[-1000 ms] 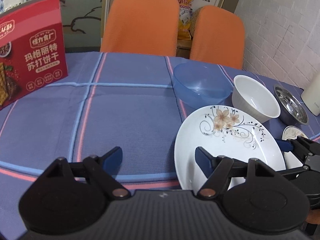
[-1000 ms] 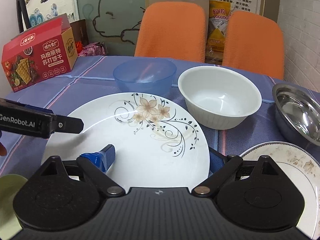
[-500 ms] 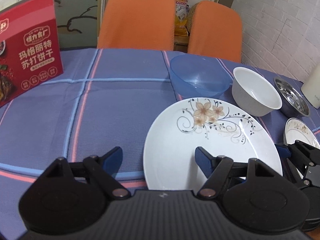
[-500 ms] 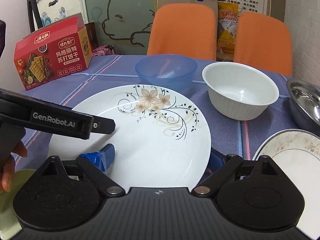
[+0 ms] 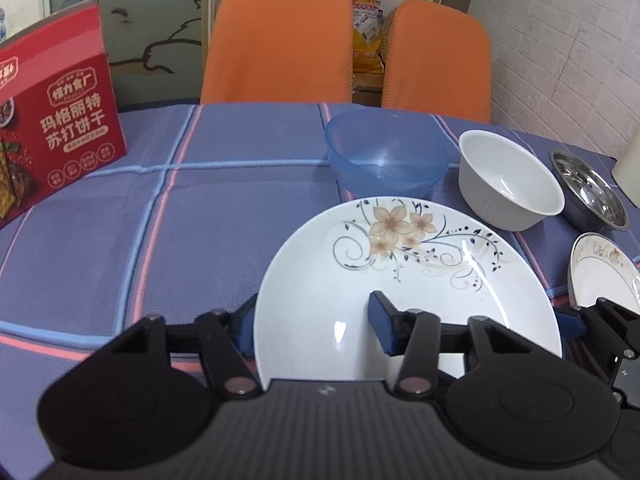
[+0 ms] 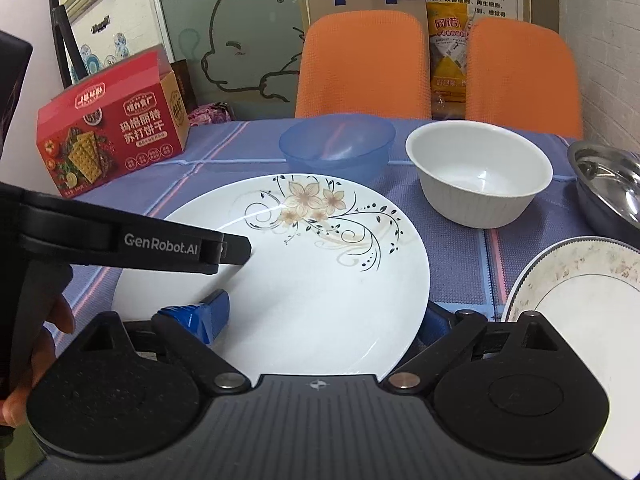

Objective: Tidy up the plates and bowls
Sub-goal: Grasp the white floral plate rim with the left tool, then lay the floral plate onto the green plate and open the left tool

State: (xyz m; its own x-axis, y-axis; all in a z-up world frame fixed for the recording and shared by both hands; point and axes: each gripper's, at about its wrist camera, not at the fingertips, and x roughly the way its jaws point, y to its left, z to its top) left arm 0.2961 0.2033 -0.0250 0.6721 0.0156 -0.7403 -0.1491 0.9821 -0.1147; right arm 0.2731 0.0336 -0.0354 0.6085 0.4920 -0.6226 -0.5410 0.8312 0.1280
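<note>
A large white plate with a flower pattern (image 5: 404, 276) (image 6: 320, 264) lies nearest me on the blue checked tablecloth. My left gripper (image 5: 314, 322) is open and straddles the plate's left rim, with one pad outside and one over the plate. My right gripper (image 6: 324, 320) is wide open at the plate's right rim. Its left pad is above the plate and its right pad is under the rim. Behind the plate stand a blue plastic bowl (image 5: 386, 156) (image 6: 336, 148), a white bowl (image 5: 508, 184) (image 6: 480, 176) and a steel bowl (image 5: 588, 192) (image 6: 612, 184). A small patterned plate (image 5: 604, 276) (image 6: 580, 308) lies to the right.
A red cracker box (image 5: 56, 120) (image 6: 112, 136) stands at the table's back left. Two orange chairs (image 5: 276, 44) (image 6: 364, 64) are behind the table. A hand (image 6: 40, 340) holds the left gripper. A pale container (image 5: 630, 160) is at the far right.
The flowered plate has slid left across the cloth together with the right gripper. Its left rim now sits between the left gripper's fingers, which have narrowed a little.
</note>
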